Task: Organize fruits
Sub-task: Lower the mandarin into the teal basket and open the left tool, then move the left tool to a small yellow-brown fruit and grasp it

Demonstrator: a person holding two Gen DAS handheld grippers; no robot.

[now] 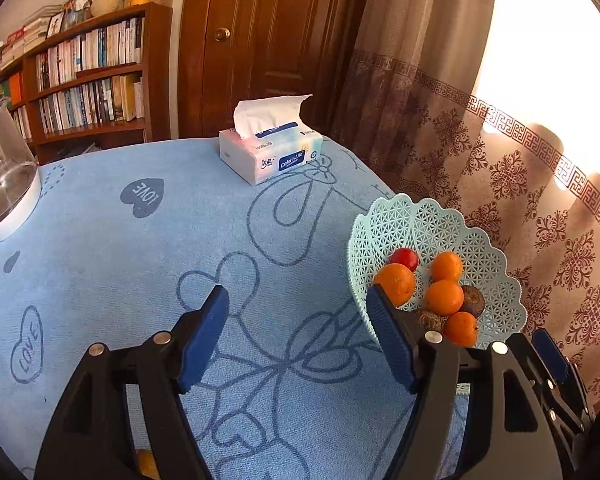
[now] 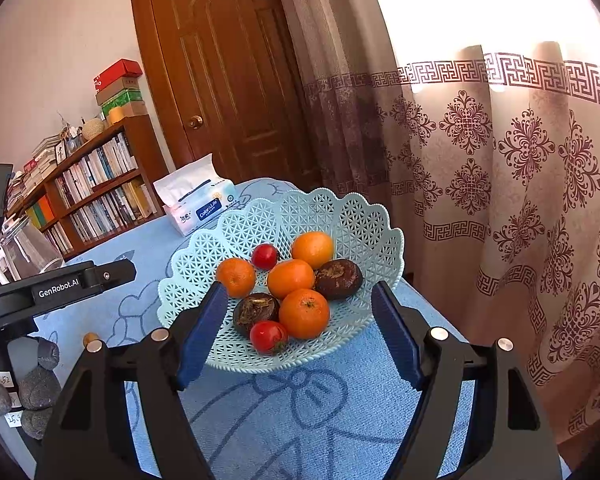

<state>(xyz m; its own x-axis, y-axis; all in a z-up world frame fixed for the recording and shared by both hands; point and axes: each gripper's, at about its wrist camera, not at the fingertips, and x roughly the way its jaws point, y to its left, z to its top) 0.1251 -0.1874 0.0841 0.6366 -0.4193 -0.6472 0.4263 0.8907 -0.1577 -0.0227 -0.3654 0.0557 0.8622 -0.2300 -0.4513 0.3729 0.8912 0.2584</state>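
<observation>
**Fruit gathered in the basket, both tongs empty**

The left gripper [image 1: 298, 332] hangs over the blue tablecloth [image 1: 140, 280] with its jaws spread and nothing between them. The right gripper [image 2: 300, 336] is likewise released and empty, pointed at the near rim of the pale green lattice basket [image 2: 352, 216], which stands at the right edge of the table, close to the curtain [image 2: 500, 160].

The step in hand looks like a release just made and a look round for leftovers. An orange shape [image 1: 146, 464] shows at the near edge under the left gripper; whether it is a fruit I cannot tell. If it is, the jaws should straddle it widely, close gently on its widest part, carry it above the scalloped rim, and let go low over a gap so that nothing rolls out.

Counted from the right wrist view, the basket holds:
- four oranges [image 2: 290, 279]
- two red tomatoes [image 2: 268, 337]
- two dark wrinkled fruits [image 2: 338, 279]

Further off lie one tissue box [image 1: 270, 156] at the far side and one glass jug [image 1: 4, 184] at the left.
</observation>
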